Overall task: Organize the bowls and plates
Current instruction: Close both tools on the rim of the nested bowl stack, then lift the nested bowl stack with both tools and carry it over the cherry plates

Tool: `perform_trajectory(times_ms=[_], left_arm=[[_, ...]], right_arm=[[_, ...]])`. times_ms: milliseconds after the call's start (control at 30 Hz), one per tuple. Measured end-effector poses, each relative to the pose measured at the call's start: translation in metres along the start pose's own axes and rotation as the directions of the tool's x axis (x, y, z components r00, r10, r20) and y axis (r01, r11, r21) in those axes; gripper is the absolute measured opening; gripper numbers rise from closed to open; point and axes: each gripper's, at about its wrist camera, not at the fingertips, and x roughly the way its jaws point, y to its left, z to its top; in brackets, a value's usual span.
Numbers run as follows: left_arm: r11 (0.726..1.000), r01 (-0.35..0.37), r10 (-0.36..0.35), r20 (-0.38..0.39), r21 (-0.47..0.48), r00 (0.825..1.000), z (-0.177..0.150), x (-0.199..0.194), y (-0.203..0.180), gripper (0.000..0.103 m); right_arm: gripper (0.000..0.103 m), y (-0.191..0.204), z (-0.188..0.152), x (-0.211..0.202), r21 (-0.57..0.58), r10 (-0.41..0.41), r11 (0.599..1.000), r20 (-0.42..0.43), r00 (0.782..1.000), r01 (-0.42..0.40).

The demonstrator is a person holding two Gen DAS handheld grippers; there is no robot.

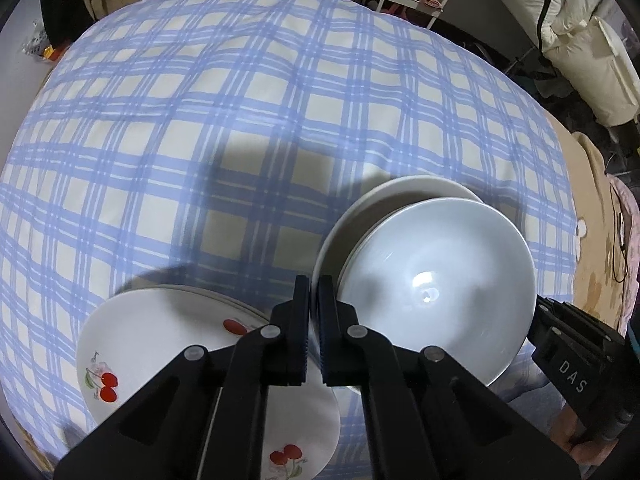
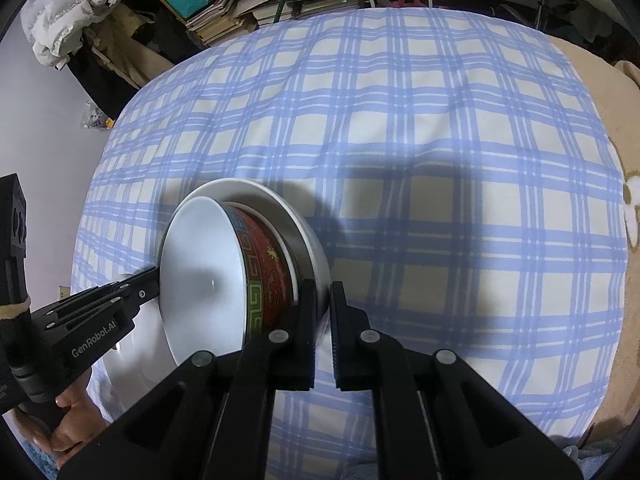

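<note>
left gripper (image 1: 314, 284) clamped on rim of outer white bowl (image 1: 400, 188). right gripper (image 2: 322, 292) pinches the same bowl's opposite rim; red-patterned bowl (image 2: 264, 264) nested inside.

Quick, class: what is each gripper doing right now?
Left gripper: closed on the outer white bowl's rim.
Right gripper: closed on the same bowl's opposite rim.

The cloth (image 1: 248, 120) is soft woven fabric, matt, slightly rumpled. The bowl (image 1: 440, 288) looks glazed ceramic, smooth and glossy inside, with a bright highlight; its red patterned outside (image 2: 268, 276) is glossy too. The plates (image 1: 168, 340) are smooth, glossy ceramic. Both grippers' fingers (image 1: 302, 320) (image 2: 306, 320) are matt black plastic with small metal pins.
</note>
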Motion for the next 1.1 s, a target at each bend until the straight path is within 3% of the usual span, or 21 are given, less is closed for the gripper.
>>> perform_trajectory(times_ms=[467,667,1100], left_arm=[[1.000,-0.005,0.005,0.029,-0.013,1.000,-0.009,-0.001,0.006,0.002],[0.998,-0.062,0.062,0.038,-0.001,0.997,-0.015,-0.004,-0.007,0.002],[0.999,-0.050,0.049,0.054,0.005,0.997,-0.013,-0.005,-0.001,0.002]], right_arm=[[0.010,-0.002,0.001,0.000,0.036,-0.004,0.999,0.003,1.000,0.004],[0.010,0.000,0.002,-0.001,0.048,-0.025,0.999,0.005,1.000,0.025],[0.010,0.002,0.002,-0.001,0.063,-0.028,0.998,0.004,1.000,0.028]])
